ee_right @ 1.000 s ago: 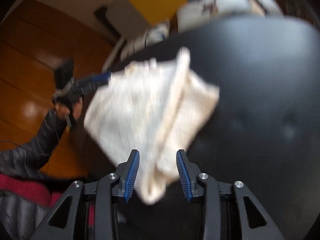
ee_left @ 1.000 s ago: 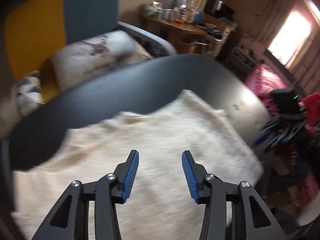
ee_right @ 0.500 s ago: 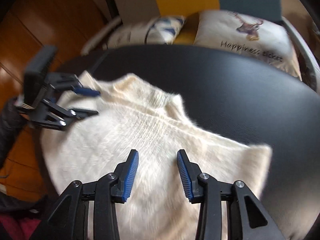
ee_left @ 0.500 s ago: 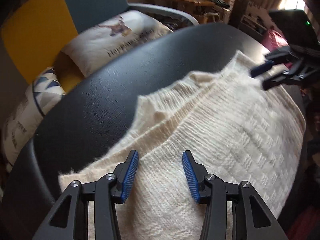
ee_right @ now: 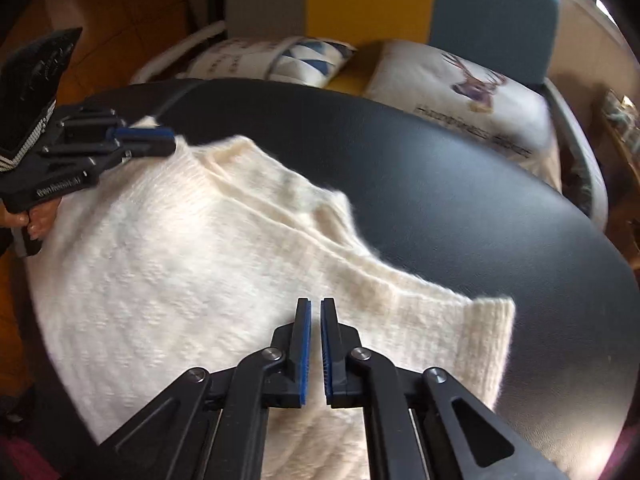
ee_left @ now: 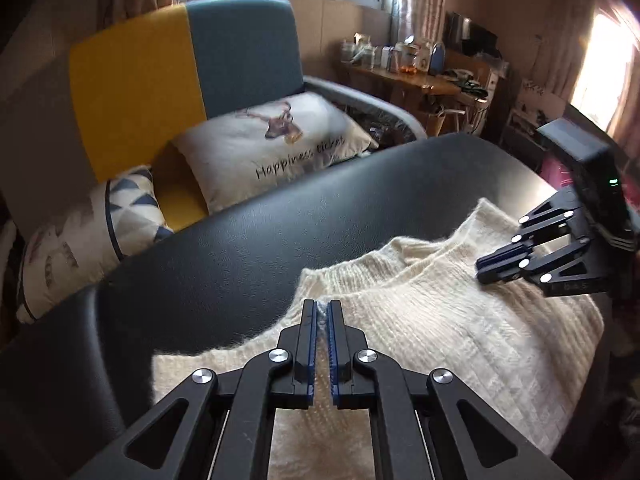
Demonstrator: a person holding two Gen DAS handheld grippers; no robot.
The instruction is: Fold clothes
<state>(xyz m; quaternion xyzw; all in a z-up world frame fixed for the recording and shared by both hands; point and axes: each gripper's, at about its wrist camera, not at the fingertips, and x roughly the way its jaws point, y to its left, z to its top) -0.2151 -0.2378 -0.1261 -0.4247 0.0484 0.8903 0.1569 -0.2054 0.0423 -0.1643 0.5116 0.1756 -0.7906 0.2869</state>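
A cream sweater lies flat on the round black table, reaching its near edge. Our left gripper and right gripper each pinch knit; we should lift evenly, keeping shoulders level.

The sweater is fuzzy cream knit, ribbed at the collar. Under each tool the bench looks like smooth black leatherette with a soft sheen. The left tool and right tool are matt black plastic with ridged blue pads and shiny metal rivets. Beyond them, the pillow is smooth printed cloth.
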